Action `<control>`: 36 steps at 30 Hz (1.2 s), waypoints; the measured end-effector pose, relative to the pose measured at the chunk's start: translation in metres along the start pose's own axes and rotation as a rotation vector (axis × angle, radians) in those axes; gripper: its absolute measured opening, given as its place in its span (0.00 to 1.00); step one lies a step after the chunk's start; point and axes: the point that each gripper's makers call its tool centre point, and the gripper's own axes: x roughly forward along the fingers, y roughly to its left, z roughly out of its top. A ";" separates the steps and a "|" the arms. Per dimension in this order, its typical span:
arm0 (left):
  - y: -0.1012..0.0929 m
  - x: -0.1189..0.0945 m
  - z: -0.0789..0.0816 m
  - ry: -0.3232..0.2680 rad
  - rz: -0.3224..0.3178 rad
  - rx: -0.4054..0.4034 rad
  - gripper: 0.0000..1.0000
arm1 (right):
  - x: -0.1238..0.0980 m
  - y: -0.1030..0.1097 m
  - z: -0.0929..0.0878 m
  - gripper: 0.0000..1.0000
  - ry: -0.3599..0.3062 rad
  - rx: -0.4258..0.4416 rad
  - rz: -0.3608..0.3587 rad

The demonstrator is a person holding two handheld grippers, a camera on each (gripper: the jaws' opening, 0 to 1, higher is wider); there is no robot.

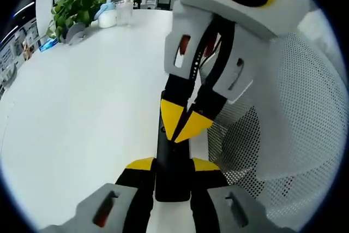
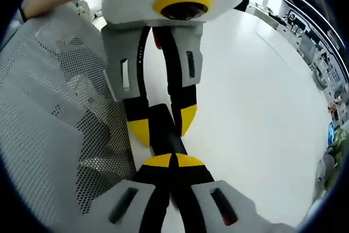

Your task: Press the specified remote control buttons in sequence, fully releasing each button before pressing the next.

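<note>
Left gripper (image 1: 172, 165): yellow-tipped black jaws clamp the near end of the remote control (image 1: 173, 162), one tip on each long edge. Remote is a slim matte-black bar, flat top, lying lengthwise on the table (image 1: 82, 113) and running away from the camera.

Right gripper (image 1: 184, 124) comes in from the far end in the left gripper view. Its two wedge-shaped yellow tips are pinched together into one point, and that point sits on the remote's top face around mid-length. Cannot tell which button is under it.

Right gripper view confirms: own jaws (image 2: 173, 161) closed tip to tip, nothing between them, resting on the black remote (image 2: 163, 132). Left gripper (image 2: 162, 125) opposite, straddling the bar with a tip on either side.

Gripper bodies: smooth grey-white plastic shells, black inner arms, small red insets.

Table: plain white, smooth, slight sheen. A white perforated mesh panel (image 1: 294, 129), curved, dotted with fine holes, lies just beside the remote.

Far table edge: leafy green plant (image 1: 76, 6), a clear plastic container (image 1: 124, 10).
</note>
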 end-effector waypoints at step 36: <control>0.000 -0.001 0.000 -0.002 0.004 -0.021 0.19 | 0.004 0.002 0.004 0.00 0.003 -0.042 0.007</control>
